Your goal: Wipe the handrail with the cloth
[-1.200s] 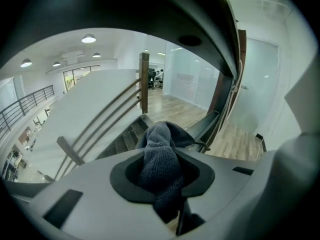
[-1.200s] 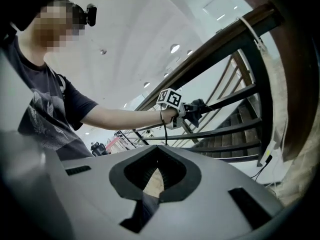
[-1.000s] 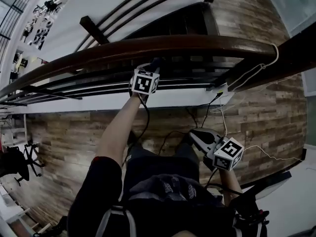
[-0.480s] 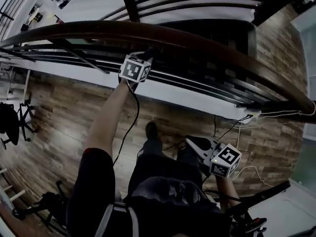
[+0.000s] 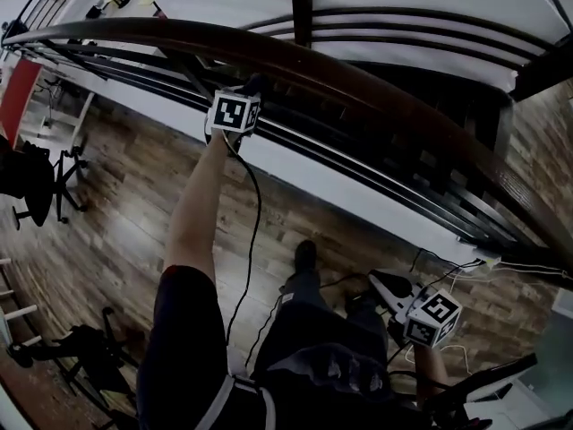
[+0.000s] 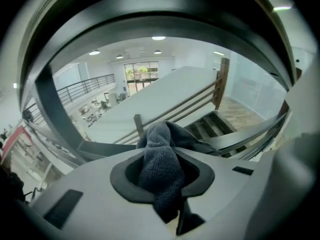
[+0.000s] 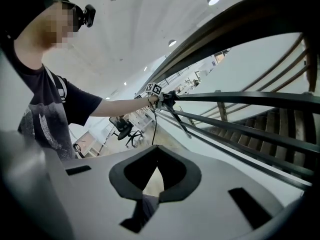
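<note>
Left gripper (image 5: 251,86) slid along handrail (image 5: 376,83), cloth (image 6: 160,159) pinched between its fingers (image 6: 122,179) — bunched above them

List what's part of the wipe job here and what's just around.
In the job:
- handrail
- cloth
- left gripper, shut on the cloth, up at the rail

Just around:
- right gripper, shut on nothing, held low by the person's side
- office chair on the wood floor
- stairs beyond the railing
</note>
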Demonstrator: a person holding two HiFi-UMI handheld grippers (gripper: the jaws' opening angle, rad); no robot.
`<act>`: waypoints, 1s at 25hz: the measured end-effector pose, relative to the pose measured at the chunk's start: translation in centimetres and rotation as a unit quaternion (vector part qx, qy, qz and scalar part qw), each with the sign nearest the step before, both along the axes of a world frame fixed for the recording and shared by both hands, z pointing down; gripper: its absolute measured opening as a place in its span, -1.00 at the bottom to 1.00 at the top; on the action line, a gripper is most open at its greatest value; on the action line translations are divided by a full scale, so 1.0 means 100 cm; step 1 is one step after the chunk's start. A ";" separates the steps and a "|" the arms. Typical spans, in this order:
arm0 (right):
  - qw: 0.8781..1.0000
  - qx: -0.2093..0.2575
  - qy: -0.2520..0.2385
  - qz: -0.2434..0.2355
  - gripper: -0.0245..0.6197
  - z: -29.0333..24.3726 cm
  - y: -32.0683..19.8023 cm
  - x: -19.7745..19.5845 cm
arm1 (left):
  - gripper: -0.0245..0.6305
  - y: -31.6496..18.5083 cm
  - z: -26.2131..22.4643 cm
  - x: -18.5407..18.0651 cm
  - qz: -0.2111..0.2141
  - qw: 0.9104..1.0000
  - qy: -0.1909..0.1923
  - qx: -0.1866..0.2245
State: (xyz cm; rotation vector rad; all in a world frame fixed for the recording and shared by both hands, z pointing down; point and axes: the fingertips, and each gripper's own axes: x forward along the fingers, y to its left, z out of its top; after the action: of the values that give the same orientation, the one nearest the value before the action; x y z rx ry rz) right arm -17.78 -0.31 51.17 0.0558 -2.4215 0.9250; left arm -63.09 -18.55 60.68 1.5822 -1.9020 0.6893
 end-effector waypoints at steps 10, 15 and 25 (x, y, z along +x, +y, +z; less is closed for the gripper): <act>0.999 0.000 0.041 -0.001 -0.91 0.016 0.020 -0.045 | -0.63 0.043 -0.006 -0.157 -0.055 0.994 -0.072 -0.069; 0.999 -0.006 0.037 0.029 -0.91 0.011 0.005 -0.082 | -0.64 0.040 -0.038 -0.223 -0.074 0.961 -0.247 -0.099; 0.997 0.026 -0.029 0.061 -0.91 -0.025 -0.021 -0.078 | -0.63 0.058 -0.073 -0.121 -0.069 0.988 -0.131 0.037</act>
State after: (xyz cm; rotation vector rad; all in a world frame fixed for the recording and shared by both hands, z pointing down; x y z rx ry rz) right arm -25.56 -2.37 48.69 0.2012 -2.5200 0.9281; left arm -75.18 -12.75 53.34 1.4436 -2.2283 0.8067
